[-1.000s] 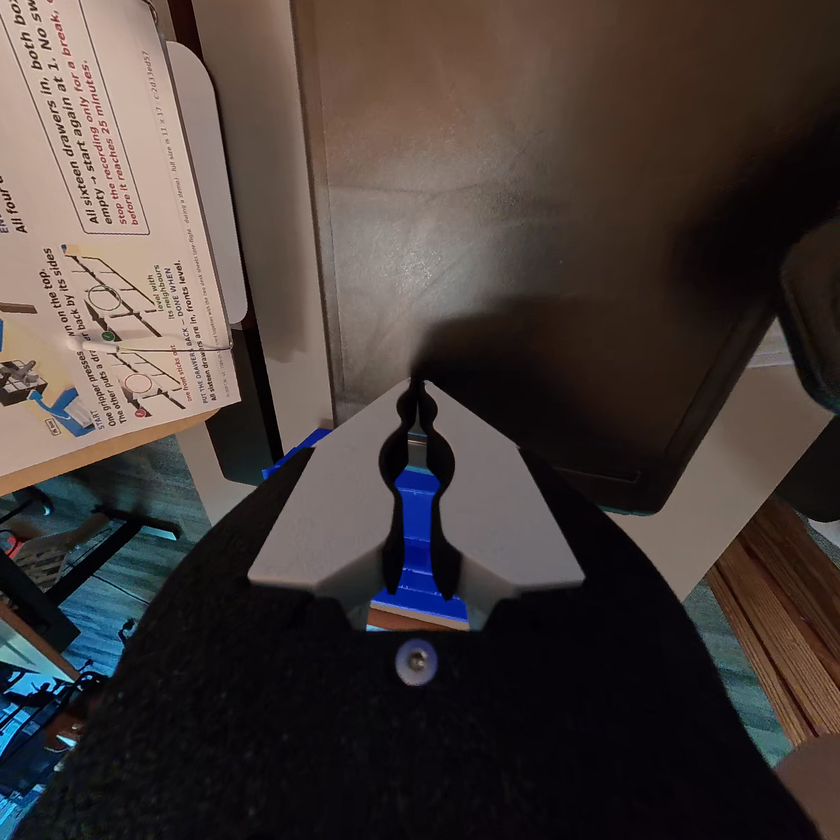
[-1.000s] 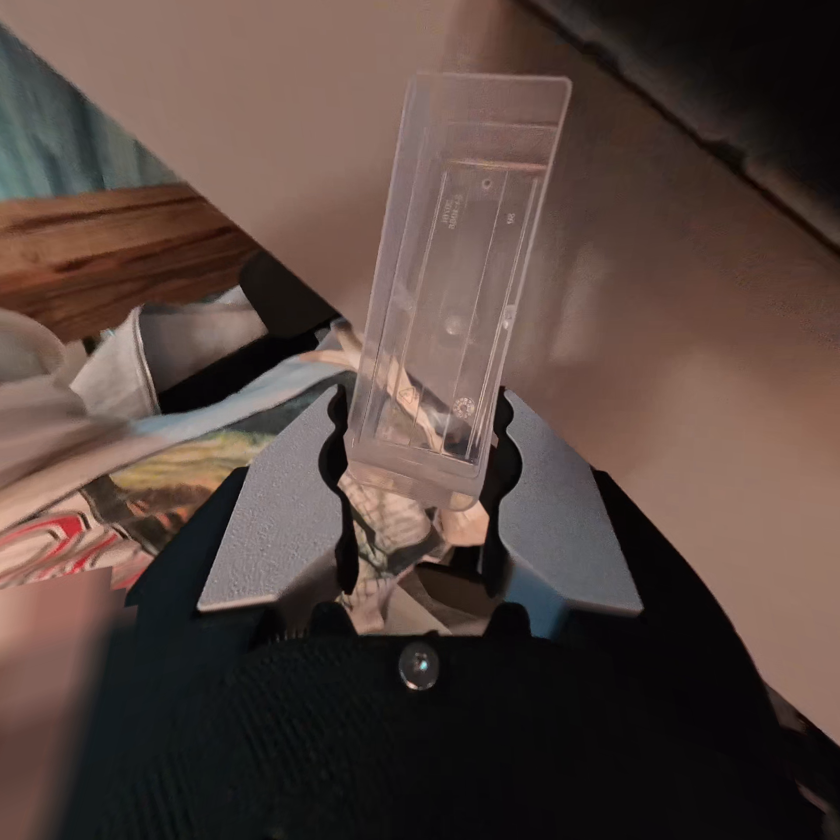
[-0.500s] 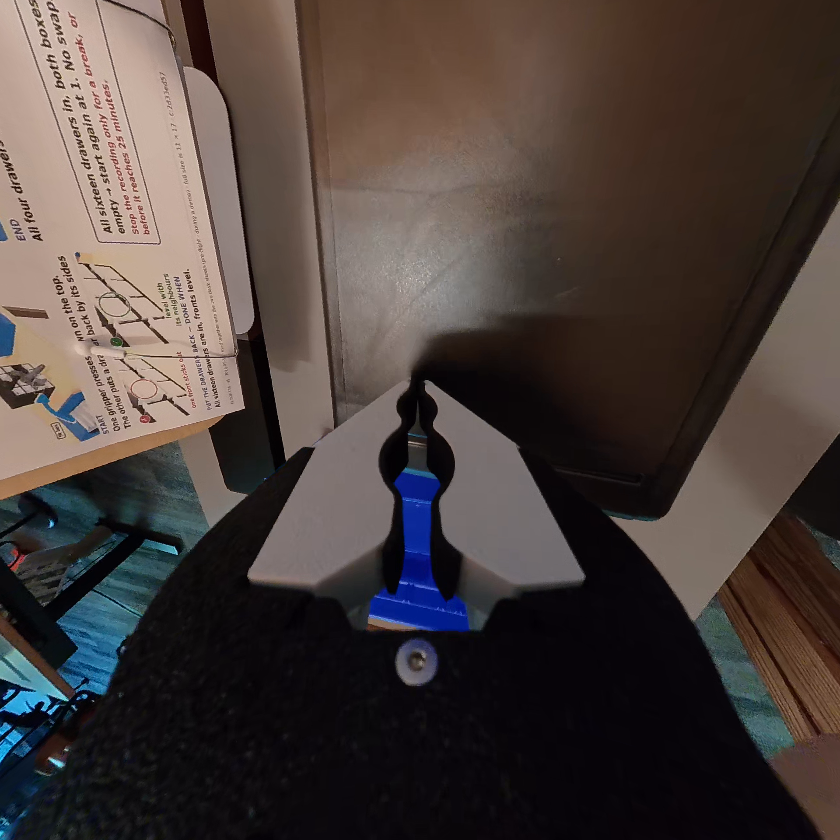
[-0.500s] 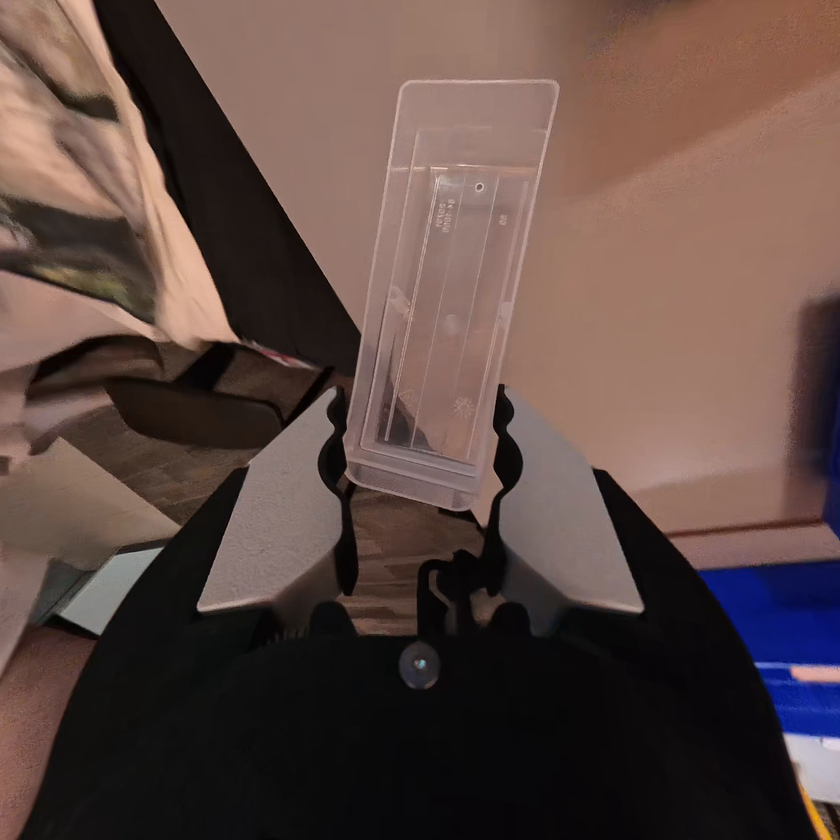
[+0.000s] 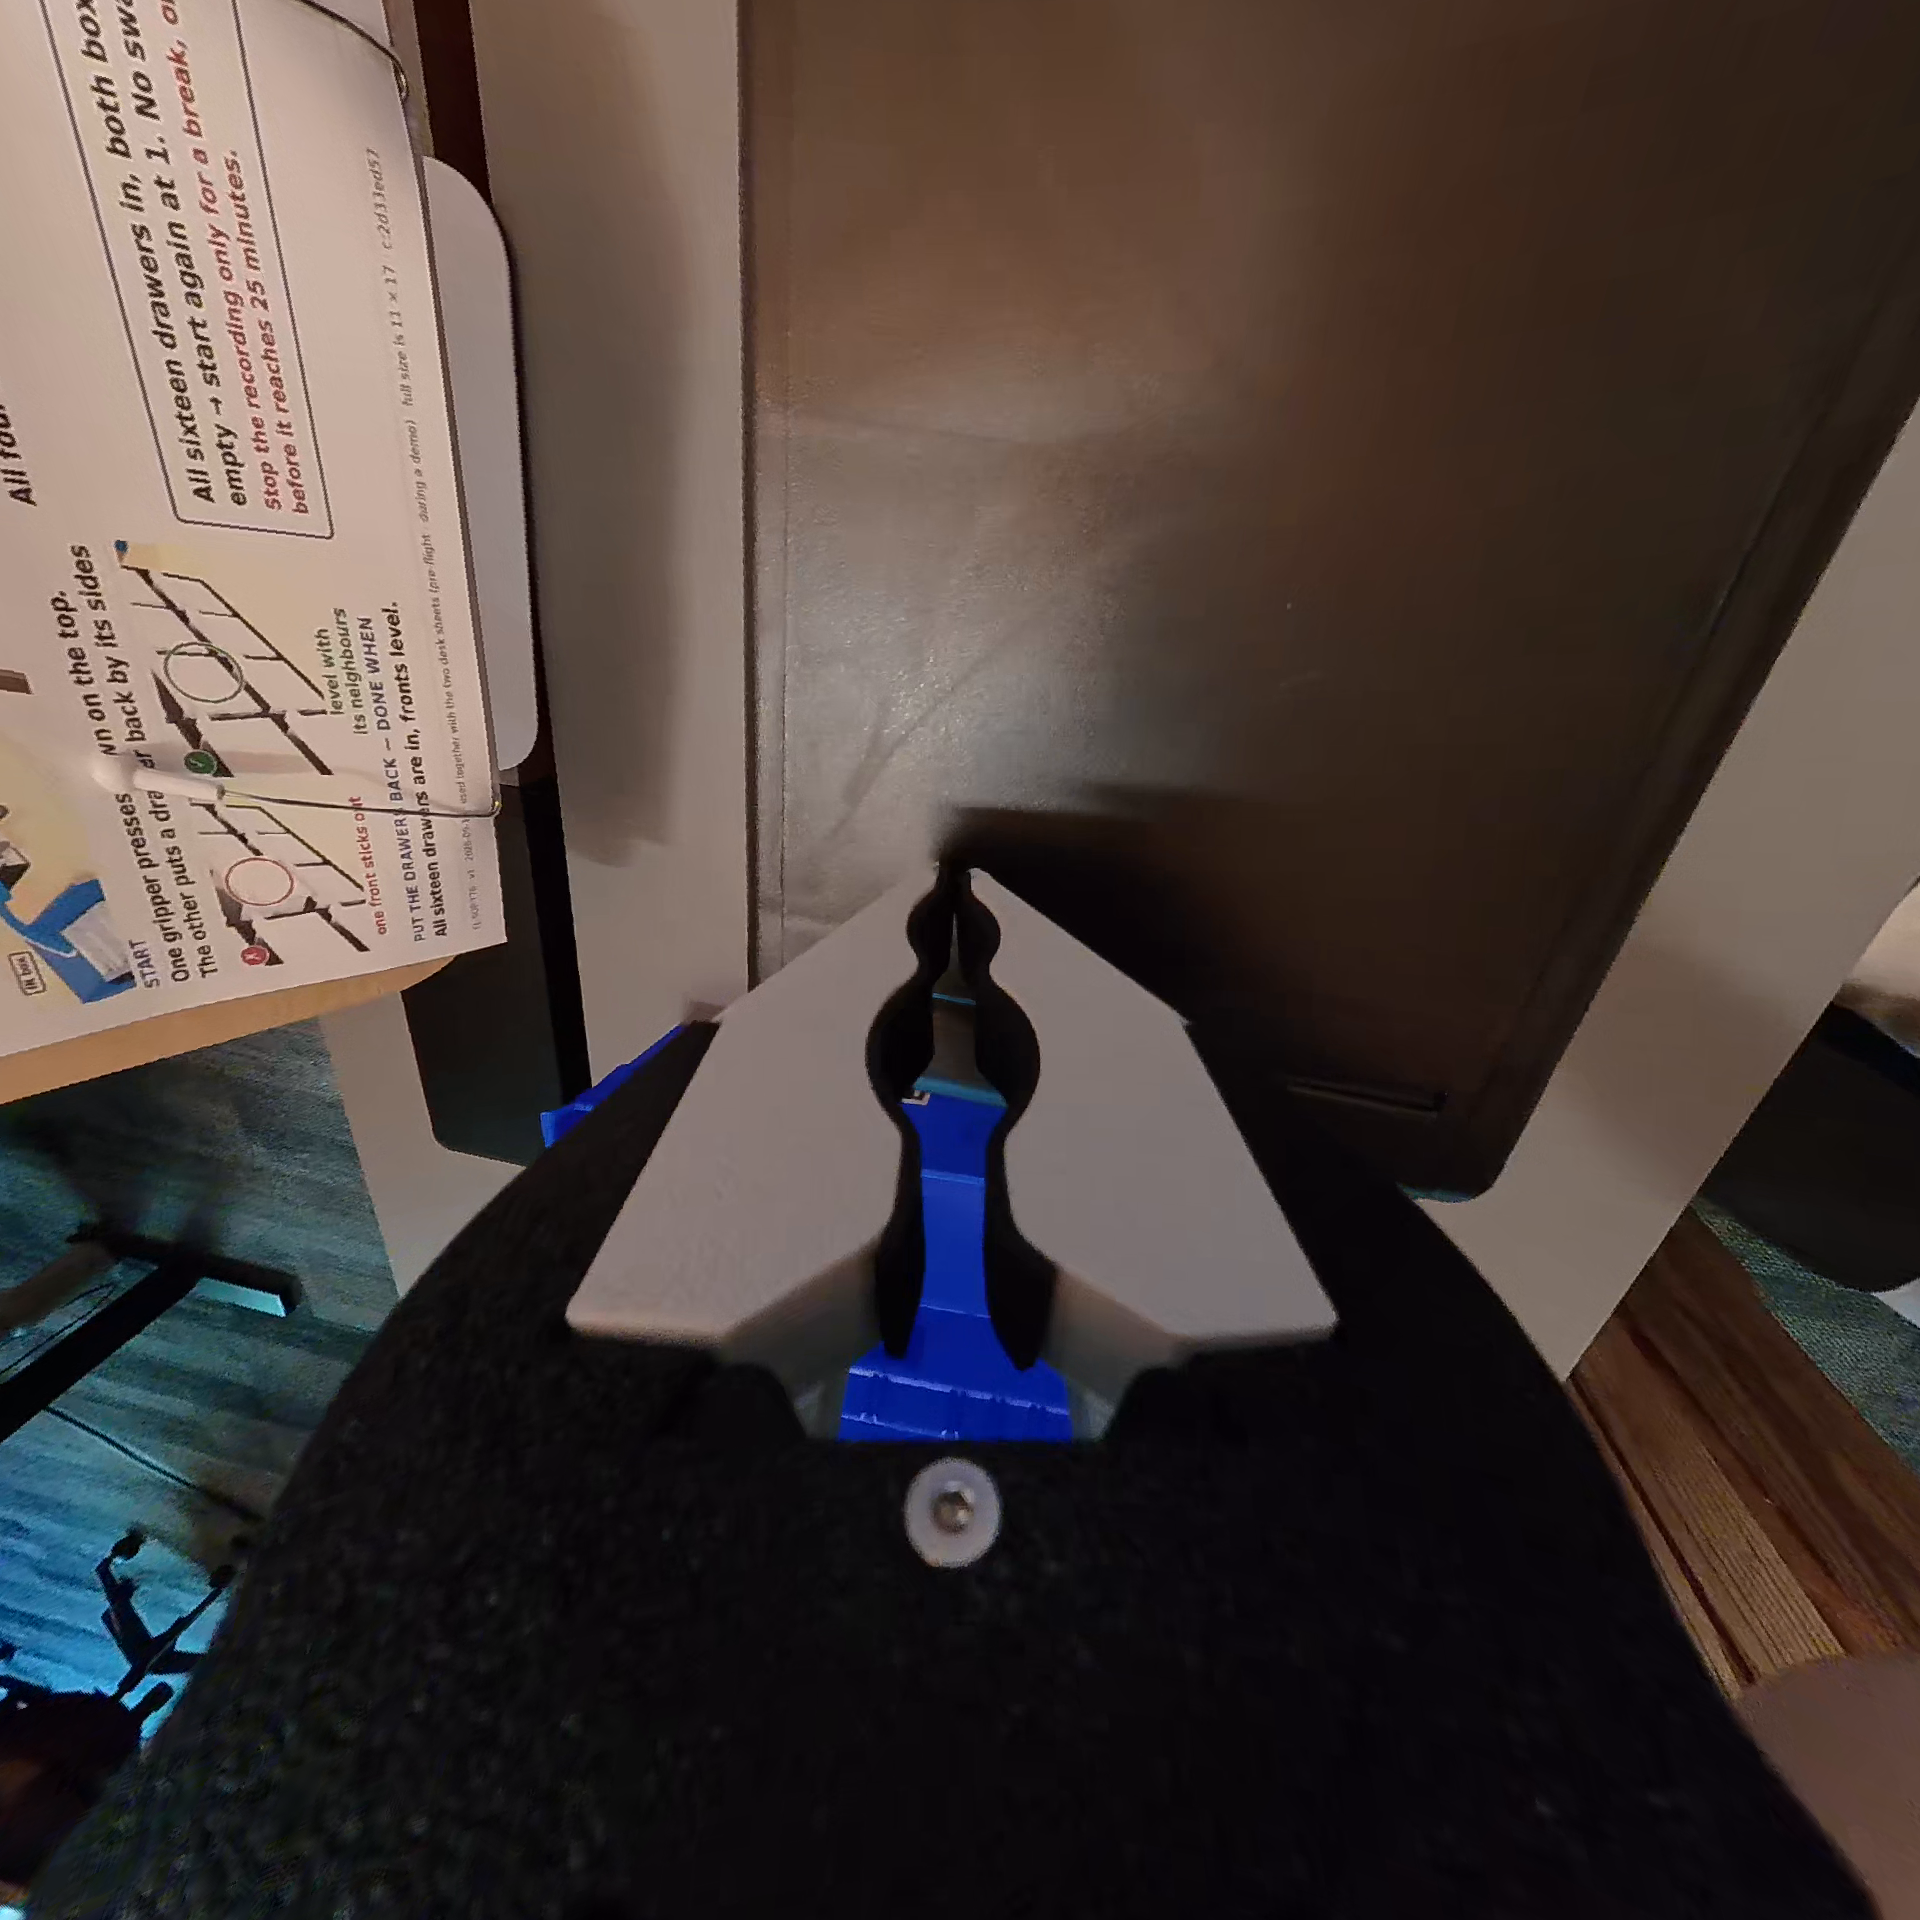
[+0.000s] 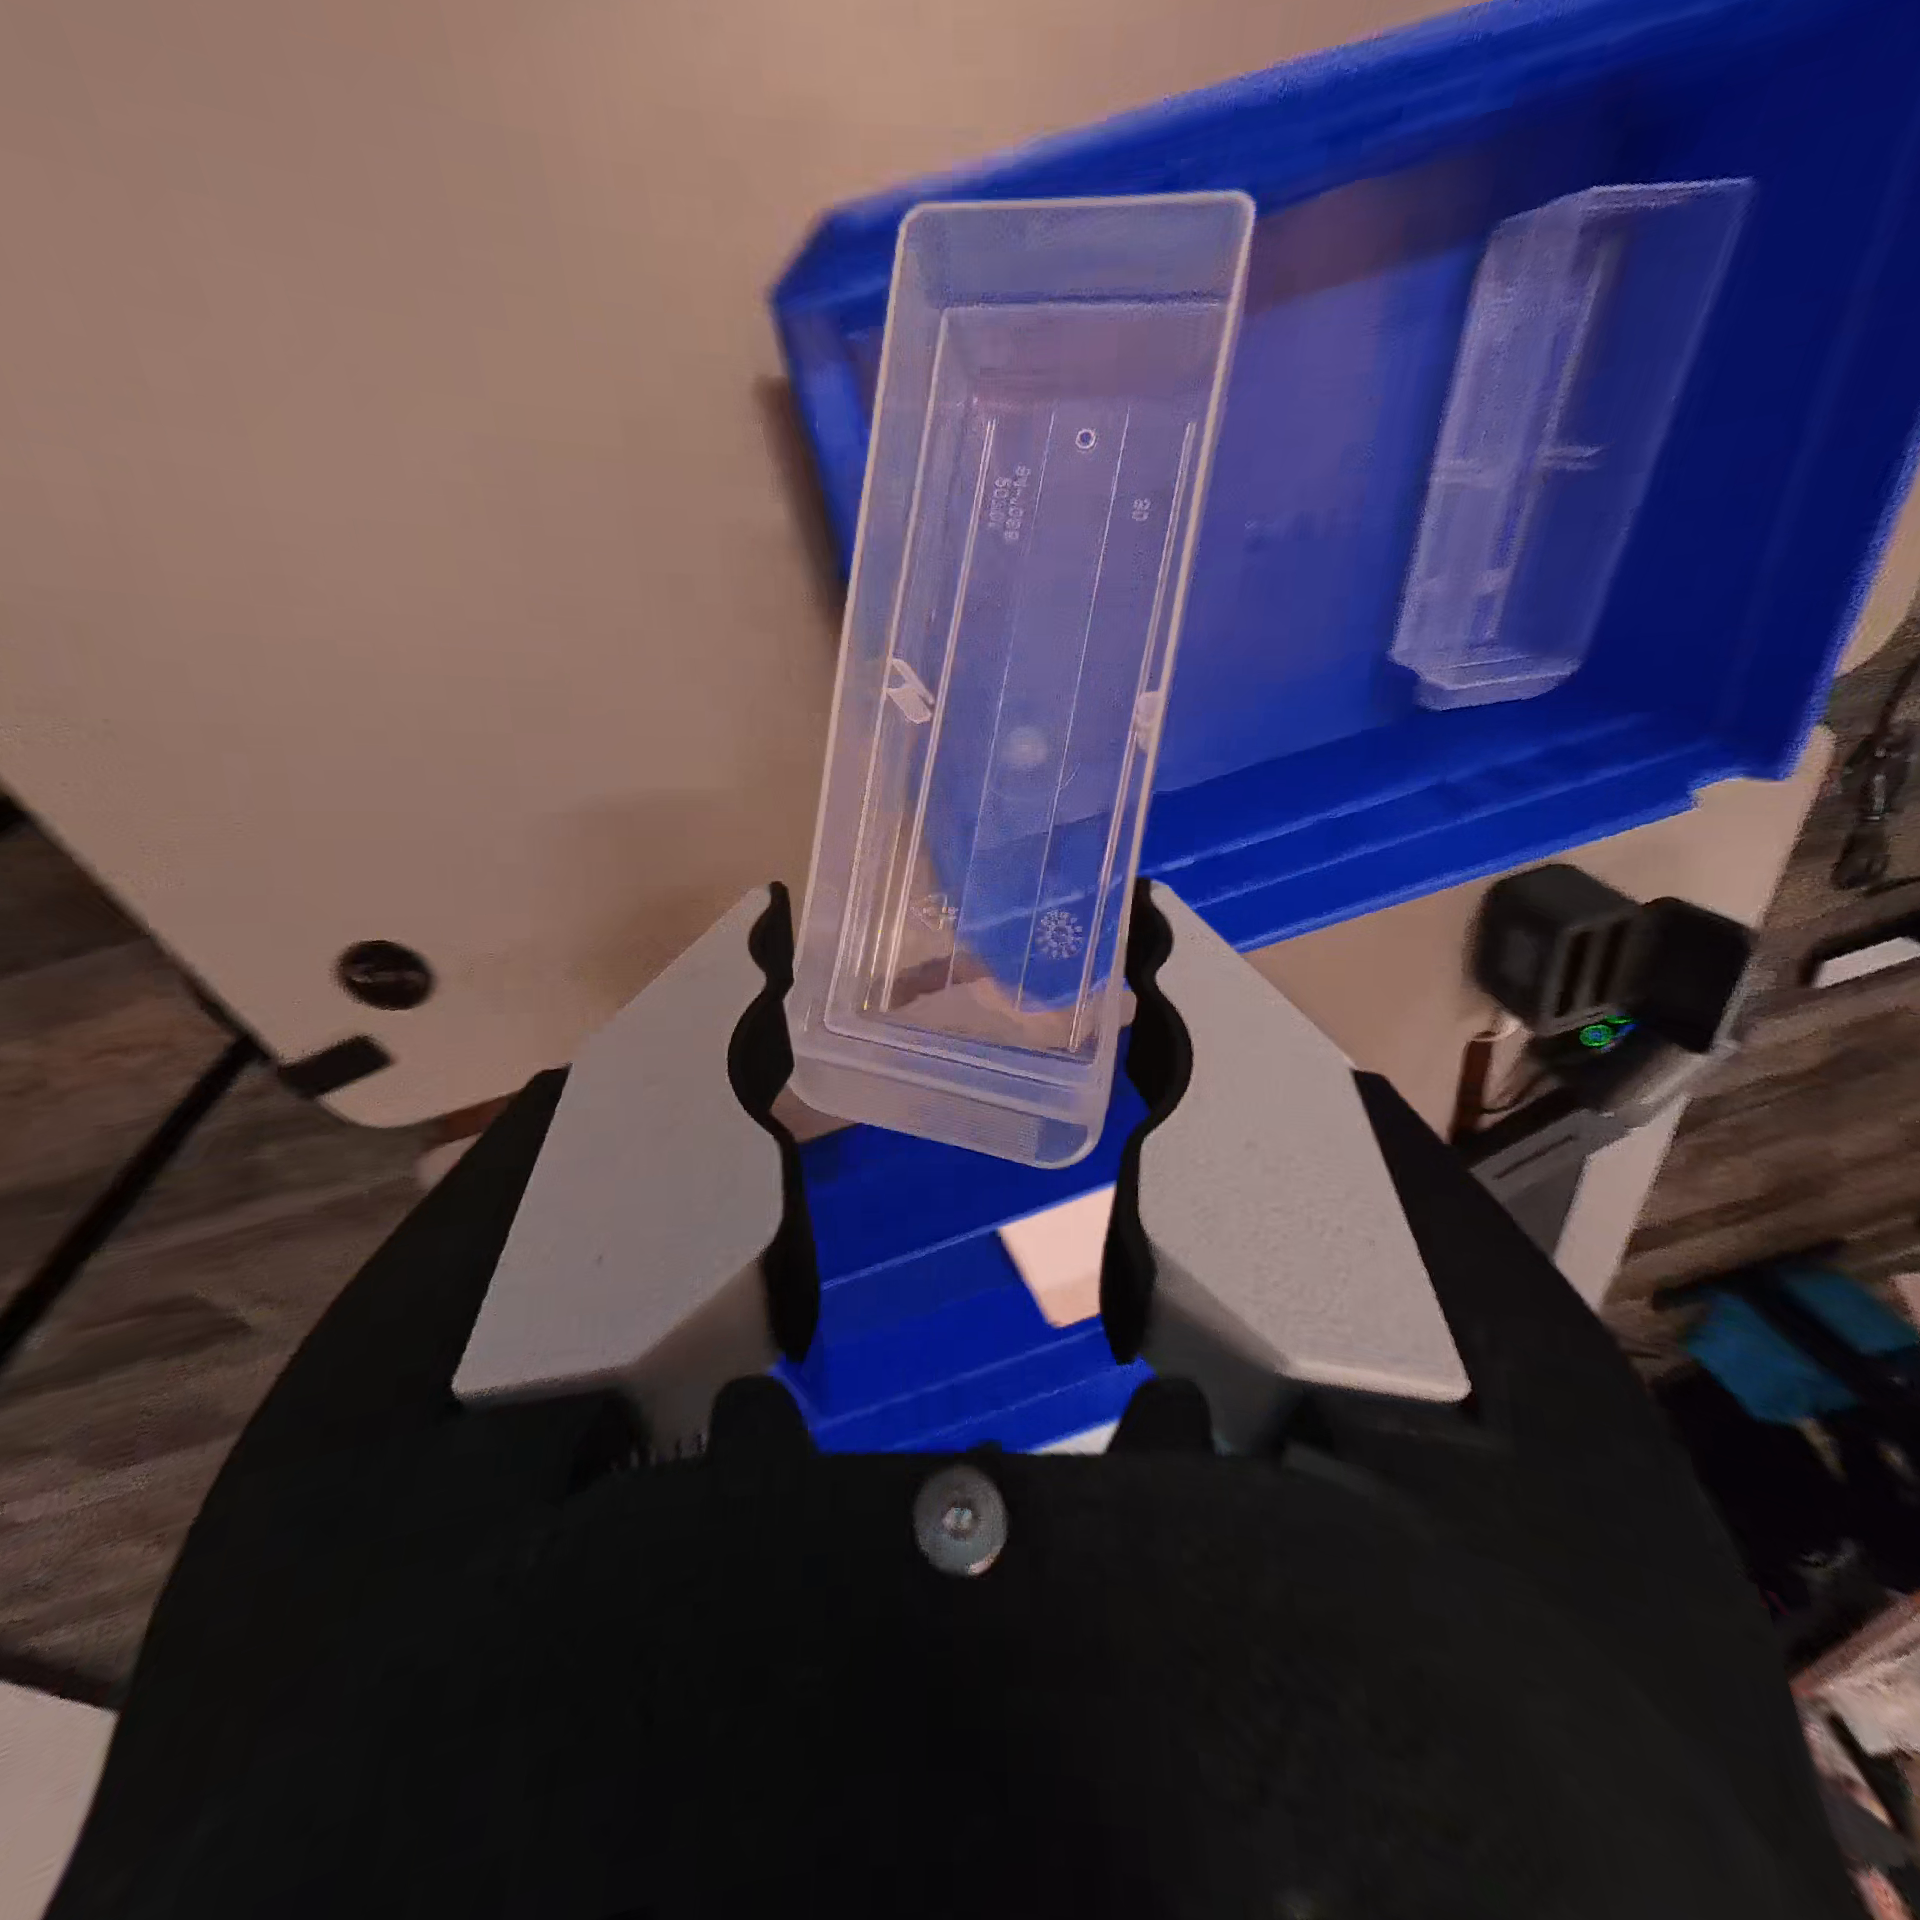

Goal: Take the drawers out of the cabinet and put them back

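Left wrist view: printed instruction sheet (image 5: 229, 499) clipped to a tan board at far left, white panel beside it, then a broad dark glossy slab (image 5: 1247, 520) leaning toward the right. Left gripper (image 5: 953, 883) low and central, grey jaws closed tip to tip with nothing between them, pressed near the slab's lower edge. Blue ribbed plastic surface (image 5: 956, 1247) visible through the gap beneath the jaws, a corner of it poking out to their left. Wood-grain floor (image 5: 1745, 1475) at lower right.

Right wrist view: pale worktop (image 6: 364, 468) filling the left side. Right gripper (image 6: 956, 914) at centre, jaws clamped on the near end of a clear, long rectangular plastic drawer (image 6: 1029, 644). Drawer held aloft, long axis pointing away from the camera and tilted slightly right, open side facing the camera, far end over the near-left corner of a large blue plastic bin (image 6: 1351, 810). Second clear plastic drawer (image 6: 1558, 447) lying inside the bin at right, long axis roughly parallel to the first. Small black boxy device (image 6: 1600, 956) with a green light just right of the bin.
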A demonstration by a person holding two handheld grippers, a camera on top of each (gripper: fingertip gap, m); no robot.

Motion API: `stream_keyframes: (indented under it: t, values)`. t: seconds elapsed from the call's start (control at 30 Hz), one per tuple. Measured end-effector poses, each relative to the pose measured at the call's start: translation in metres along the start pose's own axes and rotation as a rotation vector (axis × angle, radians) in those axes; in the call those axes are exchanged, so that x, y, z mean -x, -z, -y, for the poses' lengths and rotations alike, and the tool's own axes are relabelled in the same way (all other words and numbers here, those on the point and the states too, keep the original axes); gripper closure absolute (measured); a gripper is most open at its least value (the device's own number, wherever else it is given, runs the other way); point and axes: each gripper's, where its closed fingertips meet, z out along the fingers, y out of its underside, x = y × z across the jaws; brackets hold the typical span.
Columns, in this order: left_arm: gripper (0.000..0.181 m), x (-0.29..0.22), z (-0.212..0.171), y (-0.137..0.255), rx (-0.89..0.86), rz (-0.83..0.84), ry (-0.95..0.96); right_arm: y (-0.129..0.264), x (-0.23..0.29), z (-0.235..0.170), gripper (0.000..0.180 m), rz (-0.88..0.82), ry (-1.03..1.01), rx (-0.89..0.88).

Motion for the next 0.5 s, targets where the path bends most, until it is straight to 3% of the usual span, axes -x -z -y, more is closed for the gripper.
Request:
stream_keyframes:
  t: [0.17, 0.5]
  values:
    - [0.181, 0.0, 0.0, 0.0, 0.019, 0.021, -0.004, -0.043, -0.062, -0.003, 0.116, -0.029, 0.073, 0.049]
    - [0.181, 0.0, 0.0, 0.0, 0.025, 0.0, 0.013, -0.114, -0.097, 0.015, 0.116, 0.1, 0.119, -0.069]
